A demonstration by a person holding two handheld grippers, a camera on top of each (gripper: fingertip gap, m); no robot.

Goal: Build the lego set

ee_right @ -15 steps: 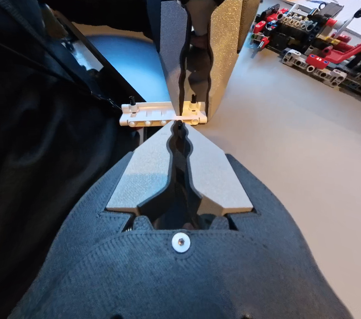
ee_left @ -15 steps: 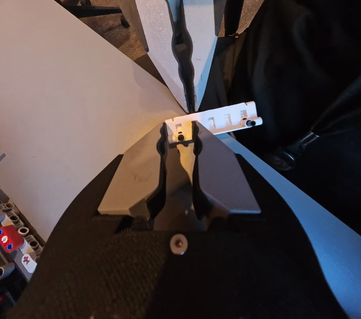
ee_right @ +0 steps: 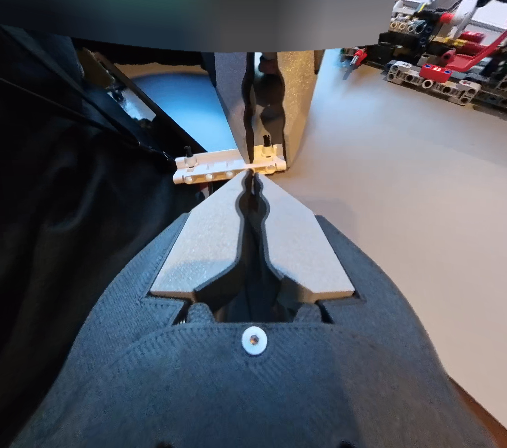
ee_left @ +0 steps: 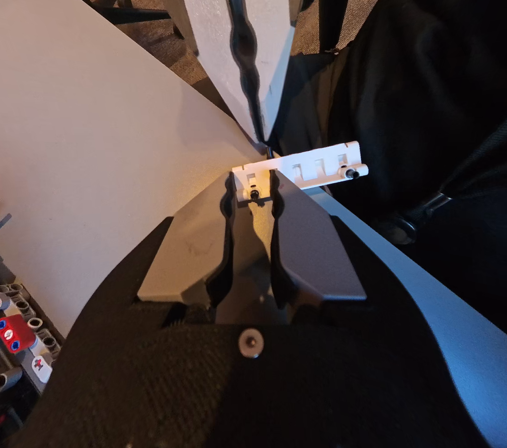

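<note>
Left wrist view: you are clamping your left gripper (ee_left: 253, 182) on the near end of the flat white plastic lego panel (ee_left: 301, 170), with 1 short black pin (ee_left: 255, 192) sitting in that end between your grey fingers (ee_left: 301, 243). The panel is hanging in the air just past the edge of the pale counter (ee_left: 96, 133), its far end carrying another black pin (ee_left: 351, 174). Keep this grip steady and level; I judge that the panel will twist easily if you squeeze off-centre. The right gripper (ee_left: 263, 143) is coming down from above, fingers almost together, pinching what looks like a small black pin (ee_left: 269, 151) at the panel's upper edge. Push straight along the hole's axis, not at an angle.

Right wrist view: you are pointing your right gripper (ee_right: 251, 174) forward and slightly down, its tips meeting the long studded edge of the panel (ee_right: 219, 166). Its fingers are nearly closed; the pin itself is hidden here. The left gripper (ee_right: 264, 154) is standing opposite, upright. The partly built red, grey and black lego model (ee_right: 439, 73) is resting well apart on the counter (ee_right: 384, 188).
</note>
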